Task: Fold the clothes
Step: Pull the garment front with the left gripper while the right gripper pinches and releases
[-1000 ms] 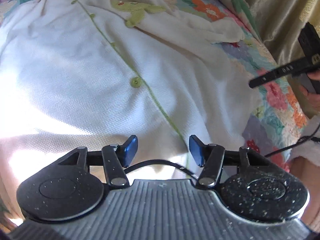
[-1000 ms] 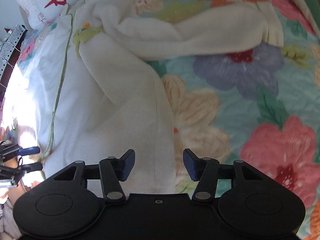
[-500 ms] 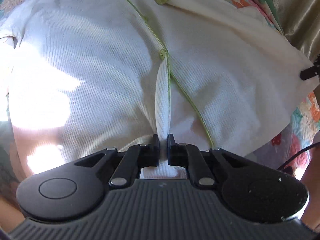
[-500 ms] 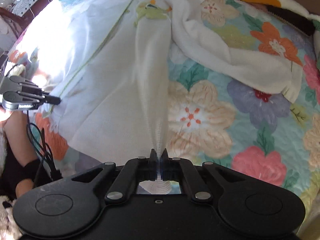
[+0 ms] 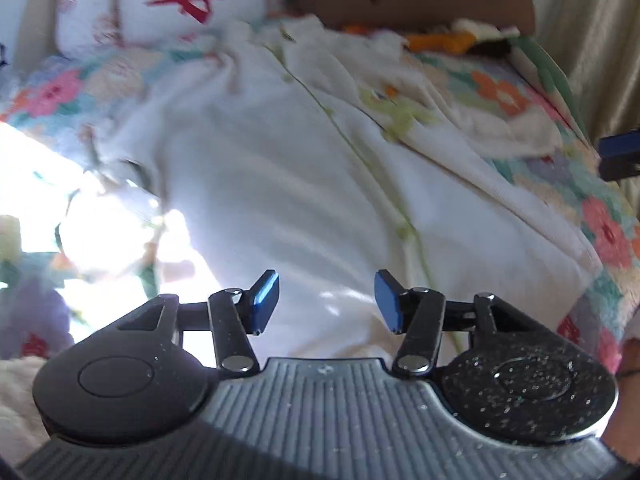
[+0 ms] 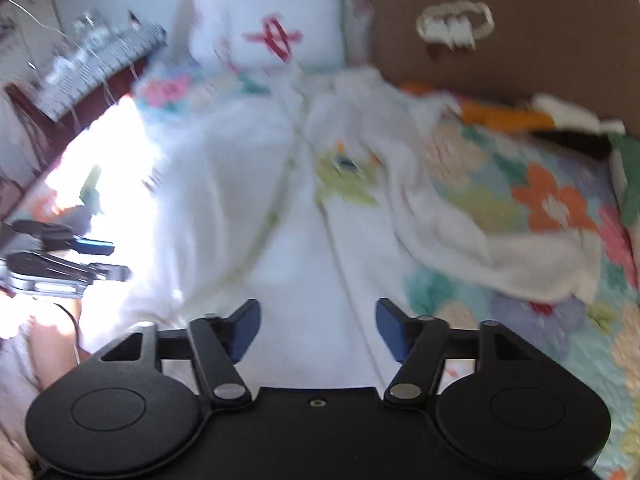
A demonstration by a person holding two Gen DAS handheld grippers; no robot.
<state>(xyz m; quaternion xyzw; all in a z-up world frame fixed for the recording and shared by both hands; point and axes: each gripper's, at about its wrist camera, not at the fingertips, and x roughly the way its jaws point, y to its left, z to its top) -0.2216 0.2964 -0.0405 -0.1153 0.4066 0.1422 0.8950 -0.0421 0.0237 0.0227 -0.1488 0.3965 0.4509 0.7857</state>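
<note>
Floral-quilt bed (image 5: 600, 236) takes up pretty much everything, with a white pillow (image 5: 160, 0) with red marking at the far end. The white cardigan (image 5: 280, 184) with green trim lies spread across the quilt, one sleeve (image 6: 500, 256) flopped off to the right. Left hand-held gripper (image 5: 326, 300) and right hand-held gripper (image 6: 318, 330) are both opening up above the fabric, nothing pinched between the pads.

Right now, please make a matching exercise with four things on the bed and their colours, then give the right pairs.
Things:
1. cardigan
2. pillow symbol
3. gripper pads
4. headboard

Colours:
A. brown
B. blue
C. white with green trim
D. red

Pairs: 1-C, 2-D, 3-B, 4-A
</note>
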